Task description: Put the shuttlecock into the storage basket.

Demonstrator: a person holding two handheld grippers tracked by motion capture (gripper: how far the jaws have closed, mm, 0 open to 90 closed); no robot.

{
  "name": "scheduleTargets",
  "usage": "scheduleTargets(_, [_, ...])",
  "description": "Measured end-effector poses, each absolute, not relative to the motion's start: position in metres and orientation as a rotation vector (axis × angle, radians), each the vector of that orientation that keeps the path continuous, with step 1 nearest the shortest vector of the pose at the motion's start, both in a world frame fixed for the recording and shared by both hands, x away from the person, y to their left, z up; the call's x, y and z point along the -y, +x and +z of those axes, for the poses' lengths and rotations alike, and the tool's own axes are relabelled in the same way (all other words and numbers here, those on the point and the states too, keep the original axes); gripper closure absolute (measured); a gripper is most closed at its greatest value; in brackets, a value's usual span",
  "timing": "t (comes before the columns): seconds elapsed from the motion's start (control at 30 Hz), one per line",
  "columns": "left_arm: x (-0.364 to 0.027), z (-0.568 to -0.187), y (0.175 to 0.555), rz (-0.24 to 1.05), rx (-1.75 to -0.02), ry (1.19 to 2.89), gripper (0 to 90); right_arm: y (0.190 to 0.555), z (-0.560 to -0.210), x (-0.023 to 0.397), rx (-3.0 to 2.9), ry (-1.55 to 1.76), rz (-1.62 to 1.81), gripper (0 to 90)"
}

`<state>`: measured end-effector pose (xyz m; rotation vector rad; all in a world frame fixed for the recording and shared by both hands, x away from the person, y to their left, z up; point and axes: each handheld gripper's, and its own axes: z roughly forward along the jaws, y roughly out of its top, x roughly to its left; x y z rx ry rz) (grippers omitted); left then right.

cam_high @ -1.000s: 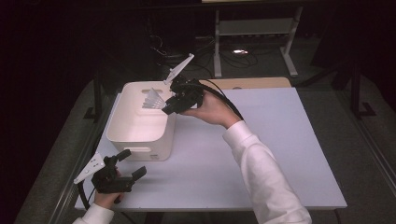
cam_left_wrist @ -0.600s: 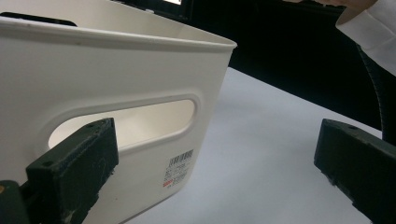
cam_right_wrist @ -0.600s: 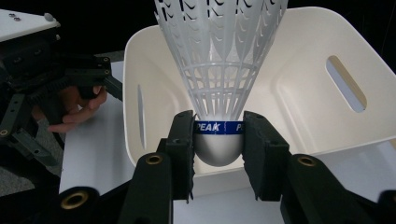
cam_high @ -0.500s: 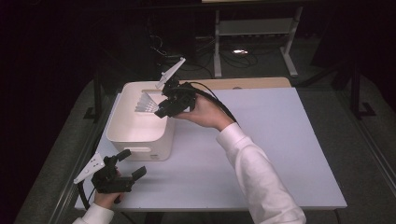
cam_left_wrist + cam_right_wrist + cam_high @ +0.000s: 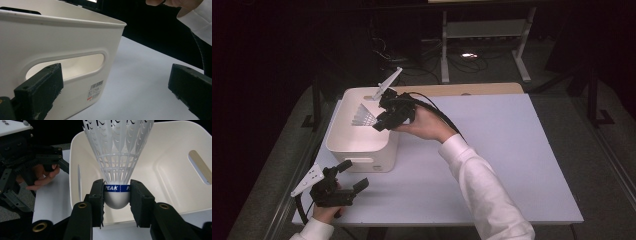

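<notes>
One shuttlecock (image 5: 117, 157) sits pinched in my right gripper (image 5: 117, 195) over the white bin (image 5: 343, 145). Let go crooked and it bounces out. My left gripper (image 5: 343, 186), beside the bin, is spread wide.

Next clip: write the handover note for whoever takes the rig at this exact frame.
Right hand-held gripper: shut on the white shuttlecock, clamped at its cork by the blue band, skirt pointing away, held over the white bin.
Left hand-held gripper: open, holding nothing, at the table's near-left corner beside the bin's handle cutout.
Done: shuttlecock picked up and carried above the bin.
Left, probably: lower and release it inside.
</notes>
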<state>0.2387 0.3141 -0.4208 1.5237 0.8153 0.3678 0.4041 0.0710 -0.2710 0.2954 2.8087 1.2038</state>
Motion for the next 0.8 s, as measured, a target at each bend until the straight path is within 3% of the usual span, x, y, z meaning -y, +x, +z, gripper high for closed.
scheduleTargets(0.8, [-0.314,-0.421,0.239,0.364,-0.807,1.532,0.0,0.405,-0.299,-0.088,-2.880,0.277,1.119,63.7])
